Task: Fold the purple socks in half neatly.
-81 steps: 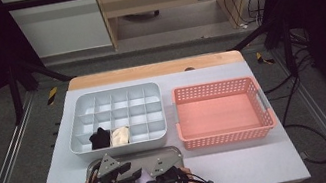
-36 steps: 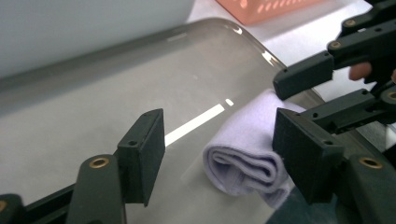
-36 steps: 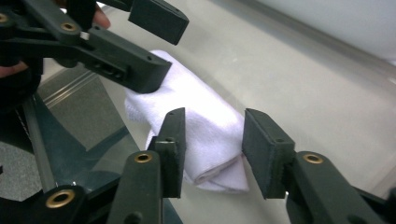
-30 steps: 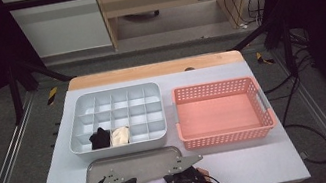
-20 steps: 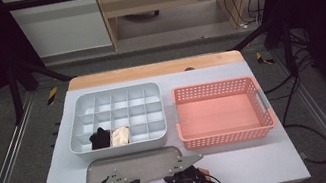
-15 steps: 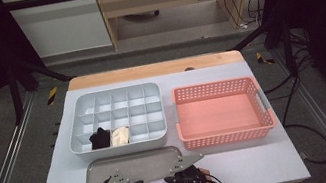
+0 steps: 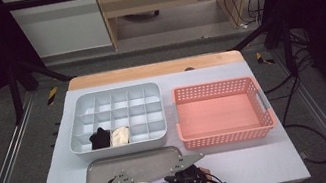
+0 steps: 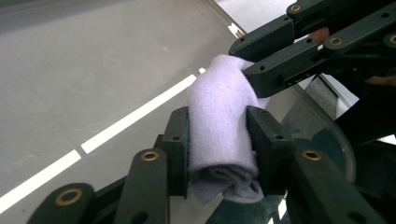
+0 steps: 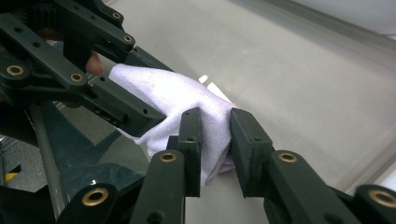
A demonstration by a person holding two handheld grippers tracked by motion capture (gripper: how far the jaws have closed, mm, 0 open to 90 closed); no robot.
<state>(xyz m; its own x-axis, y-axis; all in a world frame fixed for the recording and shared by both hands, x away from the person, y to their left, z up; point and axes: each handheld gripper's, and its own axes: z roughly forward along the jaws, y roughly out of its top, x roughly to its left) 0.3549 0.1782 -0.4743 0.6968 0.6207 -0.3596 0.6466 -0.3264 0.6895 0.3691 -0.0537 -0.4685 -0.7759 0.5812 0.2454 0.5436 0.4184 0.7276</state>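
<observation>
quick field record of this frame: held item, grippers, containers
held item: rolled white cloth, over the metal tray
left gripper: jaws have just been closing, pads on the cloth
right gripper: jaws pinch the cloth's other end
divided bin: black item and cream item in front-row cells
pink basket: empty

basket right of organiser, tray before

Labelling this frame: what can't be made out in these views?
- Rolled white cloth: high view shows a sliver; both tongs cover it.
- Its far end: left gripper view, behind the right tongs.
- Black item and cream item in the grey divided tray: too small to identify.
</observation>
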